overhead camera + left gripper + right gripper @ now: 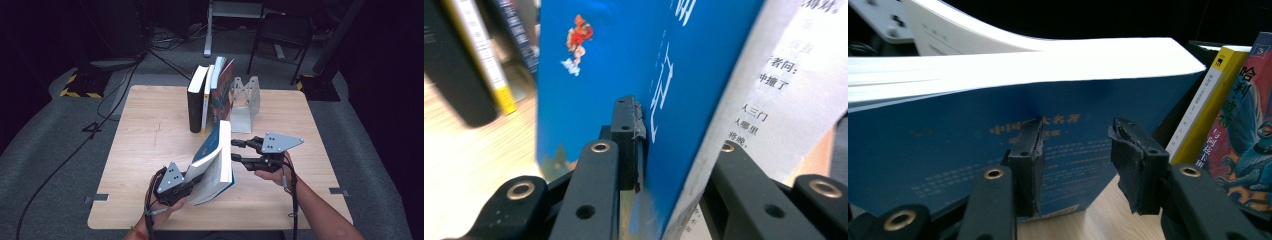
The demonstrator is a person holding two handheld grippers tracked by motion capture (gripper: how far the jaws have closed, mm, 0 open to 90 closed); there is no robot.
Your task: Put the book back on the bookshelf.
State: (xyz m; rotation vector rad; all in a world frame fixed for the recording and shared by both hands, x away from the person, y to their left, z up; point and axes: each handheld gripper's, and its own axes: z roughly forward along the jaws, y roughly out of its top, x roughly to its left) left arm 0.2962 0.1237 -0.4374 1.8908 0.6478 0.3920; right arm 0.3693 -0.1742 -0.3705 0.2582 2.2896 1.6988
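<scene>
Left gripper (pixel 192 181) clamped on blue book's (pixel 216 165) front cover, pages fanning. Right gripper (pixel 239 151) jaws apart, nothing btwn, by back cover. Steady spine w/ right, then stand beside book row (pixel 210 95).

Looked like a lab or recording studio w/ dark surroundings. A lone wooden table (pixel 150 150) stood on grey carpet (pixel 45 150), cables (pixel 75 145) ran across the floor, hazard-striped tape (pixel 80 93) marked a stand base, and a black chair (pixel 282 35) sat behind.
</scene>
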